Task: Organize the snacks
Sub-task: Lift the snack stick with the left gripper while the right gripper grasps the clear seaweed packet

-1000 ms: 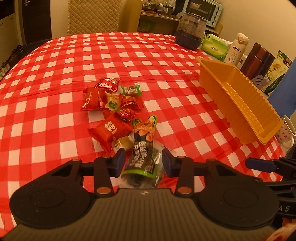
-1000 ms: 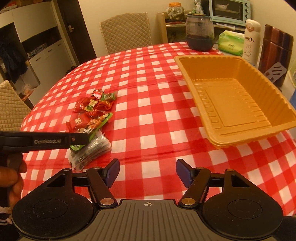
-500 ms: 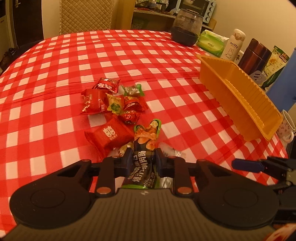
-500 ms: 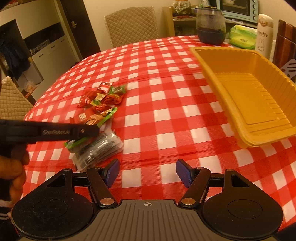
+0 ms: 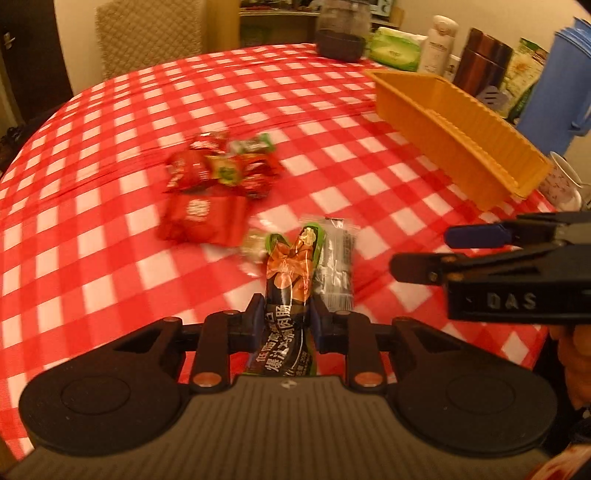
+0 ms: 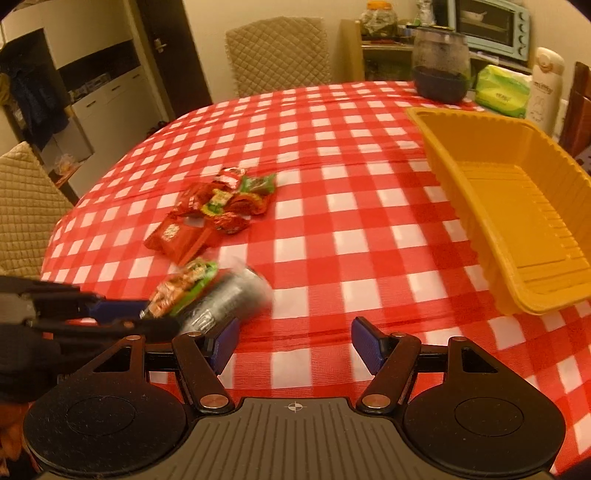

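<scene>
Left wrist view: the bench (image 5: 110,258), covered in a red-and-white checked cloth, fills most of the frame. On its right side stands an orange tray (image 5: 454,147), its long wall toward the camera; in the right wrist view the same tray (image 6: 461,192) shows a bare ribbed floor with no snack in it. Beyond the tray a dark jar (image 5: 341,35), a green tissue pack (image 5: 395,50) and a white bottle (image 5: 437,46) line the far edge.

Near the bench's middle lies a blurred pile of red and green snack packets (image 5: 221,170), with a larger red packet (image 5: 201,221) just in front of it. A clear-and-dark wrapped packet (image 5: 336,269) lies closer in, beside the held snack.

The left tool (image 5: 284,321) has its fingers pressed tight against a long dark sausage snack (image 5: 291,280) with a green edge and orange print; the snack points forward, its far end over the cloth.

The right tool (image 6: 295,343) hangs above the cloth with its blue-padded fingers spread wide and nothing between them, the tray well off to its right.
</scene>
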Tool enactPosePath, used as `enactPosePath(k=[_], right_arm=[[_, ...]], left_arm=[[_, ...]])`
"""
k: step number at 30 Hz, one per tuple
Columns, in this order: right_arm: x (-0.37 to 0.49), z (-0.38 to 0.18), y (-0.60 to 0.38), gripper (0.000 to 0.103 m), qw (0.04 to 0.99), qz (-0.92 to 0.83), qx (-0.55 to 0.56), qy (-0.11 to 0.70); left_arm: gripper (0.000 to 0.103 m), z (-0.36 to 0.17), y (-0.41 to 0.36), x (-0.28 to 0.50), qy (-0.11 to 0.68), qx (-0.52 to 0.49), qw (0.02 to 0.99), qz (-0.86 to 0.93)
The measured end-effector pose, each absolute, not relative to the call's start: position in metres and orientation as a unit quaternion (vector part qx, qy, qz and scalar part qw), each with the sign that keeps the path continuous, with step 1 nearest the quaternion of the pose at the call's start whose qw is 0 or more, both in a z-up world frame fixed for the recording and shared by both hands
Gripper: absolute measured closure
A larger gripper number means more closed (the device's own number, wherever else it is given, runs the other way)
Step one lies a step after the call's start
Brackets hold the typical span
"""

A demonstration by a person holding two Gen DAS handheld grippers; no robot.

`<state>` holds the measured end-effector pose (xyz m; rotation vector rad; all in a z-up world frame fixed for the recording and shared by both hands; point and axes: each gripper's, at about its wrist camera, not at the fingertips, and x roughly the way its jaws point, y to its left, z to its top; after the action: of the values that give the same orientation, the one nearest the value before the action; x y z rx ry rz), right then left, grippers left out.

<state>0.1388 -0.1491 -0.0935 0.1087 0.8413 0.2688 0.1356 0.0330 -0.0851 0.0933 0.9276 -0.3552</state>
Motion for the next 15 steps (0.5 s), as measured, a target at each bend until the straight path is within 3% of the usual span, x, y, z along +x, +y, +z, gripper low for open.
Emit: enactPosePath(k=[10, 15], right_arm=[[0.141, -0.092, -0.146, 0.035, 0.895, 0.150, 0.084, 0.411], [0.148, -0.103, -0.117, 0.042, 0.882, 0.174, 0.084, 0.429]], left_arm=[[0.080, -0.081, 0.058, 0.122, 0.445, 0.006, 0.890, -0.098], [0.080, -0.081, 0.072, 0.120, 0.450, 0.002, 0.890, -0.081]])
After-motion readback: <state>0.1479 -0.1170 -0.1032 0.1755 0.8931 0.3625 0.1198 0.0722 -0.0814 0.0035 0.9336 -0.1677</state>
